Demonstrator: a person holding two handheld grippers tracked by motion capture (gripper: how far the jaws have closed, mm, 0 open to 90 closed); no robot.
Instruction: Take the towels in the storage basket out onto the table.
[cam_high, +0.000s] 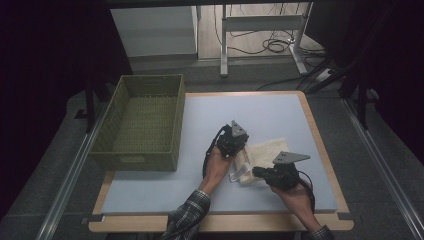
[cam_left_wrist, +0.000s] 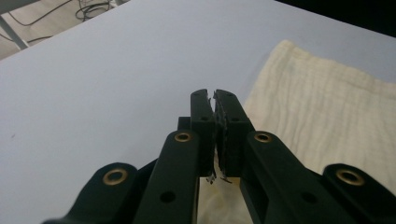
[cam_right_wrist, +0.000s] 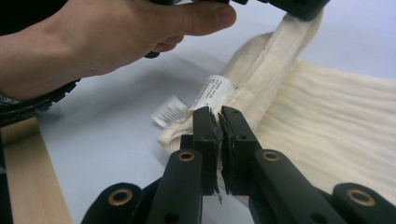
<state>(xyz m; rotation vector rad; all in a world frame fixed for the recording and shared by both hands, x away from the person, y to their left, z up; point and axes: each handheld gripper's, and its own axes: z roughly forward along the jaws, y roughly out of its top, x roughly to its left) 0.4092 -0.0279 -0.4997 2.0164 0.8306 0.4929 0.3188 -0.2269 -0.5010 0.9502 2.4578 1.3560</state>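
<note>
- Pale grey-blue matting (cam_high: 150, 185) covers the wooden-edged table I am working over, with dark floor and curtains on both sides and a white desk frame with loose cables on the floor beyond the far edge.
- On that mat, right of centre and toward my near side, lies the cream crinkled cotton cloth (cam_high: 260, 152), partly folded, with a thick rolled hem running along its left edge.
- Seen from the right gripper view, the cloth's (cam_right_wrist: 327, 126) weave shows fine parallel ridges, and a small white printed care label (cam_right_wrist: 211, 92) sticks out of the hem beside a second, blurred tag on the mat.
- My left gripper (cam_high: 234, 142) has its jaws pressed together on the far end of that hem; in the right gripper view the fabric is lifted and drawn taut up into it.
- In the left gripper view (cam_left_wrist: 214, 122) the pads meet with cloth under and right of them.
- My right gripper (cam_right_wrist: 218, 140) is likewise closed, pinching the hem's near end just below the label; the high view puts it (cam_high: 257, 172) at the cloth's near-left corner.
- Well apart to the left stands an olive-green woven rectangular basket (cam_high: 120, 107), its near-right corner resting on the mat.
- Nothing lies between cloth and basket.
</note>
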